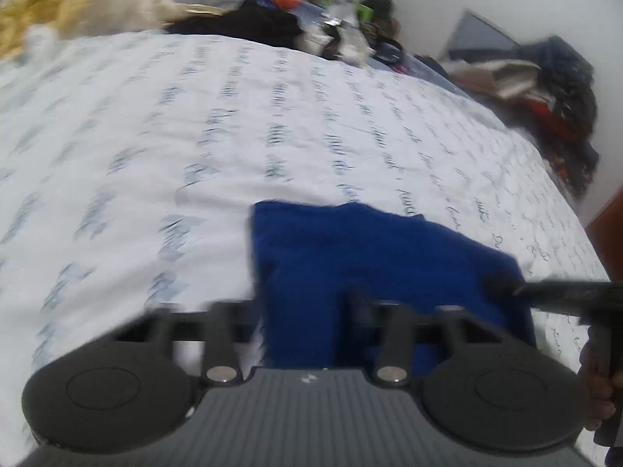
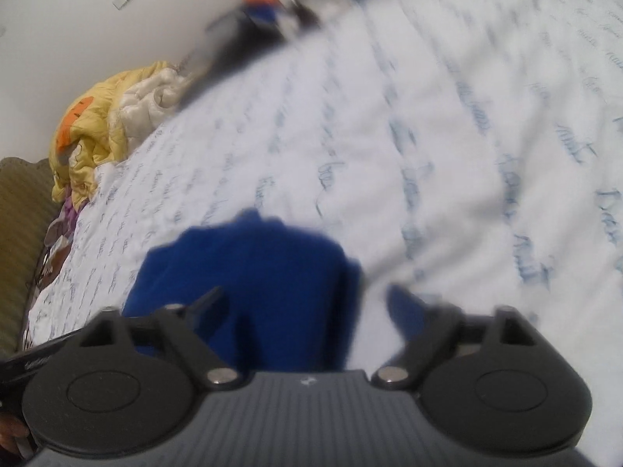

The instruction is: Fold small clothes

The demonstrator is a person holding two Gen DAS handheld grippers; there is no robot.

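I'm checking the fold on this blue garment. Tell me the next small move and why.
Probably carry the lifted near edge of the blue garment forward over its far part on the white printed sheet and lay it down. In both wrist views the cloth drapes up into each hand-held gripper, left and right, so it looks gripped, though blur hides the pads.

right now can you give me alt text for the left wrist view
A blue garment lies on a white bedsheet printed with script, just ahead of the left tongs, whose fingertips are hidden in the blurred cloth. The right tongs reach in from the right edge to the garment. Heaped clothes line the far side.
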